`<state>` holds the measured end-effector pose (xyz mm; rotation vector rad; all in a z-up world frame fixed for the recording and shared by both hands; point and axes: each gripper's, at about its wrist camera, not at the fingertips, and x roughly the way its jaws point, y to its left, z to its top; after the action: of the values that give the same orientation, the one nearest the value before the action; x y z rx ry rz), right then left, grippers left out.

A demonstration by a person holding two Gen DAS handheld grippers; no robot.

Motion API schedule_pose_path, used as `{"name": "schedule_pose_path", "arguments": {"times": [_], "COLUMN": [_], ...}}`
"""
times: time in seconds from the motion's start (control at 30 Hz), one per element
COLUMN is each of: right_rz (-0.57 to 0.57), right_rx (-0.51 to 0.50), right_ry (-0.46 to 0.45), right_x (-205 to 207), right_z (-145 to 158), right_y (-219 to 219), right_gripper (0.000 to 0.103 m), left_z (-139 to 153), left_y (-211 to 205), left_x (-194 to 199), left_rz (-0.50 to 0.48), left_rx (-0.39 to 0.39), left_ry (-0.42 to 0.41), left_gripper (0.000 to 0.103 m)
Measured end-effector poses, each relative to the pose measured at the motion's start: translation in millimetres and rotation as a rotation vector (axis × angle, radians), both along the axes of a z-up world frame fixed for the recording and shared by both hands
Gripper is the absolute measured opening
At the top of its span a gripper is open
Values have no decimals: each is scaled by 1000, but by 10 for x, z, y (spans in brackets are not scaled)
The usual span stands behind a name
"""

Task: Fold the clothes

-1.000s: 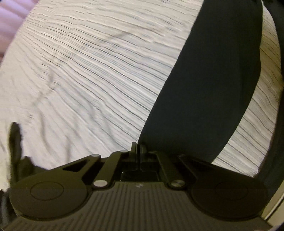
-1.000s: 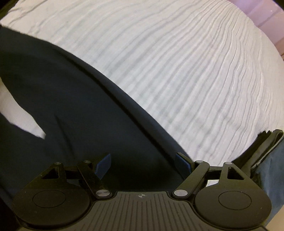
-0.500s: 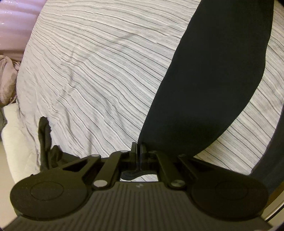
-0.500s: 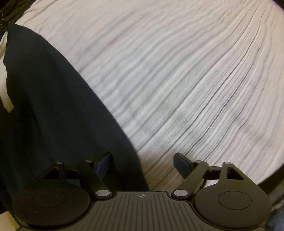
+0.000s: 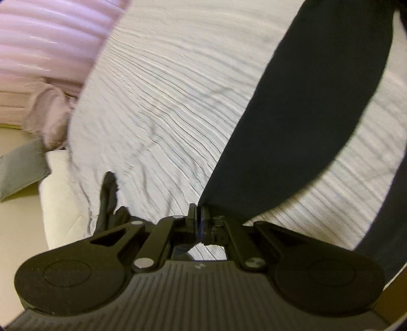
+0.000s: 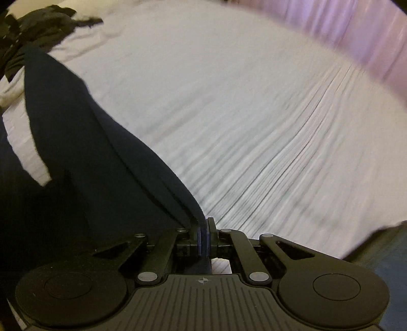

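No legible text, label, brand name or number in either view. Only mark noted: a small round crosshair emblem on the ribbed body of the right gripper [image 6: 203, 236], lower centre of the right wrist frame; no lettering with it. A faint pale mark at the matching spot on the left gripper [image 5: 197, 216] body is too blurred to read.

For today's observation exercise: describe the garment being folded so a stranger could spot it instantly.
Start at the striped white bedsheet. Stretched across it is a long dark navy garment, pinched by the left tool and right tool. The crumpled black clothes lie untouched.
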<state>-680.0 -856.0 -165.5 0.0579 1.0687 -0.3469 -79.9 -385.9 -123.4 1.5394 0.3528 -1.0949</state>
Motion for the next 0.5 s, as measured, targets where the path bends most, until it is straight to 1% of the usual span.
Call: {"name": "schedule_pose_path", "arguments": {"times": [0.07, 0.1, 0.13, 0.2, 0.27, 0.37, 0.43, 0.5], "right_rz": [-69, -120, -169, -249, -325, -391, -416, -406], "right_rx": [-72, -89, -97, -112, -99, -72, -63, -63], "right_ry": [-28, -39, -39, -22, 13, 77, 108, 145], "right_x": [-237, -360, -482, -699, -856, -978, -1015, -957], "right_z": [213, 277, 295, 274, 122, -176, -323, -375], "right_y": [430, 637, 855, 1301, 1694, 2078, 2213, 2234], "right_gripper": [1, 1, 1, 1, 1, 1, 1, 1], "left_z": [131, 192, 210, 125, -97, -521, -740, -853], "left_y": [348, 531, 719, 1105, 1421, 1768, 1902, 1929], "left_x": [-118, -180, -243, -377, -468, -600, -677, -733], "left_rz": [-2, -3, -5, -13, 0, -17, -38, -60], "left_rx": [-66, -99, -118, -121, -84, 5, 44, 53], "left_ry": [13, 20, 30, 56, 92, 120, 132, 128], "left_gripper": [0, 0, 1, 1, 0, 0, 1, 1]}}
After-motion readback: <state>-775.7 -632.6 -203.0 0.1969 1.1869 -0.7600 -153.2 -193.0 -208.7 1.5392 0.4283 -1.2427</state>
